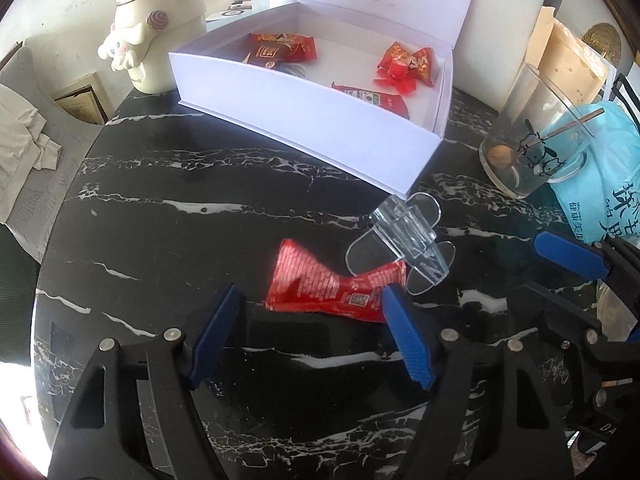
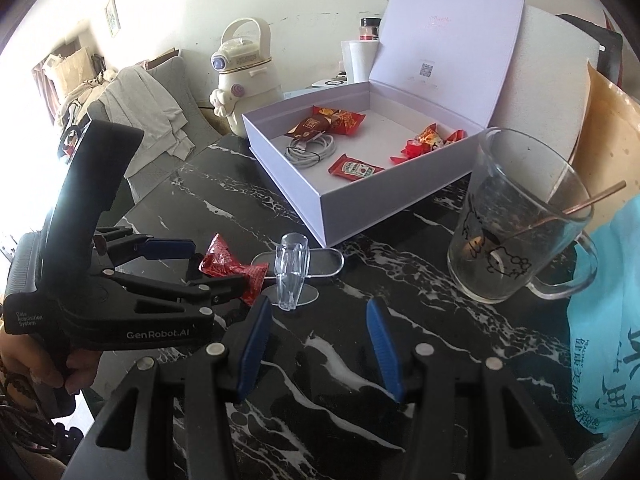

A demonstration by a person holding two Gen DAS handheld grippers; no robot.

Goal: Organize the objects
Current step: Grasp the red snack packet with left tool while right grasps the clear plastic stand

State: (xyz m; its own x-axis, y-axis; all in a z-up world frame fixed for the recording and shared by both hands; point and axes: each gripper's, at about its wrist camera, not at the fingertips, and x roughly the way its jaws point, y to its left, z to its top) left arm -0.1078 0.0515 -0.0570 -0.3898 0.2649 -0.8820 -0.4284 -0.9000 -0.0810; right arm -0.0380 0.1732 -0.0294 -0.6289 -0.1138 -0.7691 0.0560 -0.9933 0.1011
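Observation:
A red snack packet (image 1: pixel 328 284) lies on the black marble table (image 1: pixel 160 216), just beyond my open left gripper (image 1: pixel 312 296); it also shows in the right wrist view (image 2: pixel 232 270). A clear plastic airplane-shaped stand (image 1: pixel 404 246) lies beside the packet (image 2: pixel 294 272). My right gripper (image 2: pixel 318 308) is open and empty, a little short of the clear stand. The open white box (image 1: pixel 304 120) holds several red packets and a coiled white cable (image 2: pixel 310 150).
A glass mug (image 2: pixel 516 220) with a spoon stands at the right, beside a blue plastic bag (image 2: pixel 608 344). A cream cartoon bottle (image 1: pixel 156 24) stands at the back left of the box. The round table's edge curves at the left.

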